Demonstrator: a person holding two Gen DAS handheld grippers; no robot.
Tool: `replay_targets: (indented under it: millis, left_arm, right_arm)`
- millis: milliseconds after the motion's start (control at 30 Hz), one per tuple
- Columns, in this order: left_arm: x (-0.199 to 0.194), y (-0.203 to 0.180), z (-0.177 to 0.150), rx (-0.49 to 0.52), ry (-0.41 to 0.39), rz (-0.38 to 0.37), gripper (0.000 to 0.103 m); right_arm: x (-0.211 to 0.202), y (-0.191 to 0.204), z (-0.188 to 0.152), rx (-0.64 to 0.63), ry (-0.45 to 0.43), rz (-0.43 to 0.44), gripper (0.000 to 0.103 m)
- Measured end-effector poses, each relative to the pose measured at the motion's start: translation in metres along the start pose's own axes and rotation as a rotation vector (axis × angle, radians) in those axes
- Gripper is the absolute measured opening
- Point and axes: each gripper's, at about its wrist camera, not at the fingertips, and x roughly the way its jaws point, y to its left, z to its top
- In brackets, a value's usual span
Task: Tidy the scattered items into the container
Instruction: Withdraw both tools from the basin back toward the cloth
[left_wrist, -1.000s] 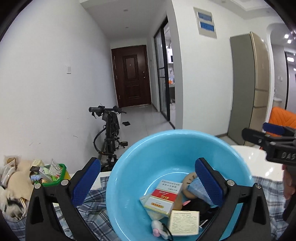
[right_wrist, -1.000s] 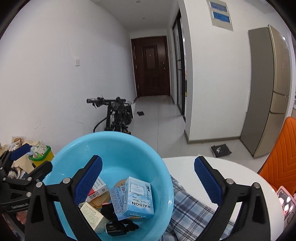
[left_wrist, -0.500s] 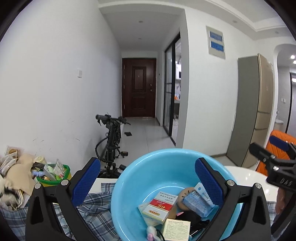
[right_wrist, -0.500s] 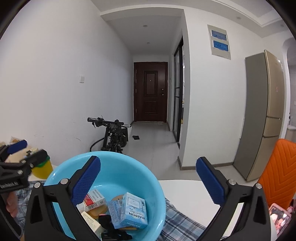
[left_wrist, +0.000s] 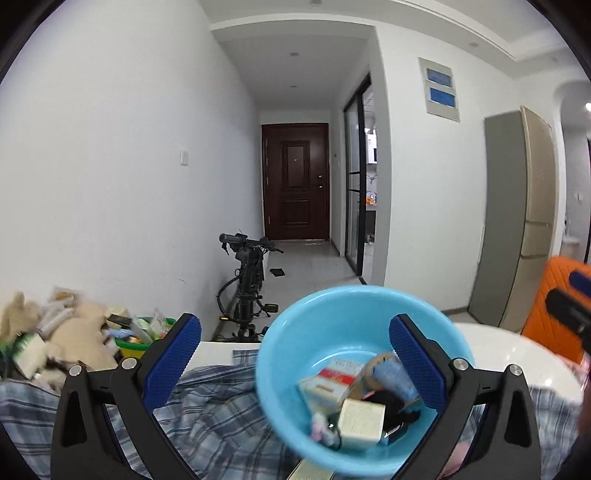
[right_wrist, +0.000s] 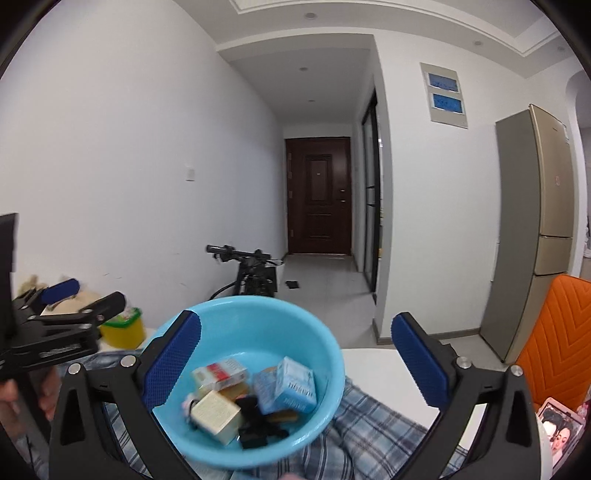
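Your left gripper (left_wrist: 295, 360) is spread wide with nothing between its blue pads (left_wrist: 173, 356), and your right gripper (right_wrist: 295, 360) is just as wide and just as empty. The blue basin (right_wrist: 321, 347) sits on the checked cloth (right_wrist: 373, 428) that covers part of the white round table (right_wrist: 373, 360), in front of both grippers and low in each view. Inside it the items lie in a loose heap: a red-and-white box (right_wrist: 221, 373) toward the far side, a light blue carton (right_wrist: 295, 384) tilted against the right of the pile, a cream box (right_wrist: 216, 416) nearest you, and some black pieces (right_wrist: 253, 432) under and between them (too blurred to name). From the left wrist view you can also see a small pink-and-white thing (left_wrist: 320, 432) at the near wall of the basin, touching the cream box. To the left, well apart from the basin, a green tub (left_wrist: 135, 341) holds packets and odd bits, and beside it a heap of beige bags and wrappers (left_wrist: 62, 332) spills over the cloth. A yellow tub with a green rim (right_wrist: 123, 328) shows in the right wrist view just behind your left gripper. An orange chair (right_wrist: 554, 332) stands at the table's right edge.
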Motion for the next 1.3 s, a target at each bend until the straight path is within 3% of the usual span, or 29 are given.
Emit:
replay_targets:
  millis: [200,267,367,433,533,800,1100,1300]
  left_arm:
    - [-0.045,0.004,-0.005,-0.05,0.049,-0.115,0.103]
    - [-0.067,0.004,-0.007,-0.054,0.028,-0.147,0.103]
    - [-0.099,-0.004,-0.009,0.016,-0.076,-0.101,0.103]
    - [-0.109,-0.008,-0.009,0.054,-0.095,-0.096,0.103]
    - [-0.119,-0.006,-0.011,0.015,-0.1,-0.127,0.103]
    - [-0.126,0.003,-0.041,-0.034,-0.101,-0.154,0.103]
    - [-0.113,-0.008,-0.085,-0.049,-0.008,-0.21,0.103]
    - [-0.108,-0.015,-0.117,-0.043,0.04,-0.207,0.103]
  right_arm:
    - [-0.045,0.001,0.003,0.018,-0.015,0.06,0.103]
    - [-0.06,0.0,0.004,0.045,-0.024,0.095,0.103]
    - [-0.075,0.003,0.007,0.057,-0.032,0.125,0.103]
    - [-0.082,0.007,0.008,0.04,-0.054,0.127,0.103]
    - [-0.085,0.013,0.004,0.02,-0.086,0.12,0.103]
    - [-0.1,0.021,-0.023,-0.003,-0.123,0.143,0.103]
    - [-0.098,0.023,-0.06,0.021,-0.066,0.179,0.103]
    - [-0.099,0.025,-0.092,0.041,-0.027,0.181,0.103]
